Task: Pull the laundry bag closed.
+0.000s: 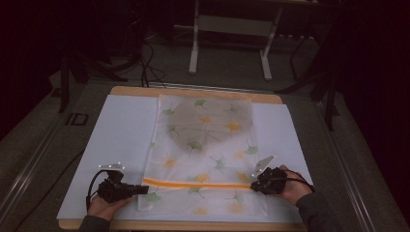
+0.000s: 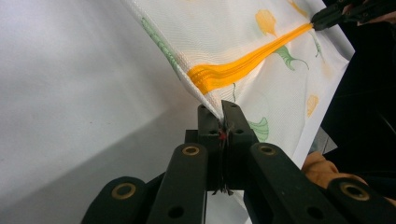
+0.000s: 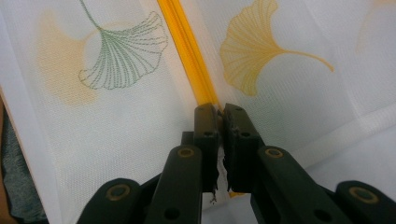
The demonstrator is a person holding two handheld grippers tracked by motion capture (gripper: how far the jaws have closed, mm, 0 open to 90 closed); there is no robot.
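mesh laundry bag with orange zipper, pinched at both ends of the zip

item: a flat mesh laundry bag (image 1: 205, 154), white net printed with green and yellow ginkgo leaves, lying down the middle of the desk (image 1: 121, 128) on a white sheet, its lower end near the front edge. a dark, rounded garment shows dimly through the net in the half toward the far edge

closure: an orange zipper (image 1: 196, 183) runs across the bag close to the front edge, from the bag's left side to its right

handling: judge it light, limp and floppy; the net will stretch and pucker wherever you pull, as it already does at the left corner. the weave is fine and looks easy to snag, so avoid dragging it. the zipper tape is the firmest part, and the side seams come next; take hold there rather than on open net

your tongs: your left gripper (image 2: 220, 112) is clamped tight on the bag's left edge just below the zipper's end, lifting the fabric into a ridge. your right gripper (image 3: 219, 114) is closed on the zipper at its right end; whether it holds the slider itself is hidden between the pads
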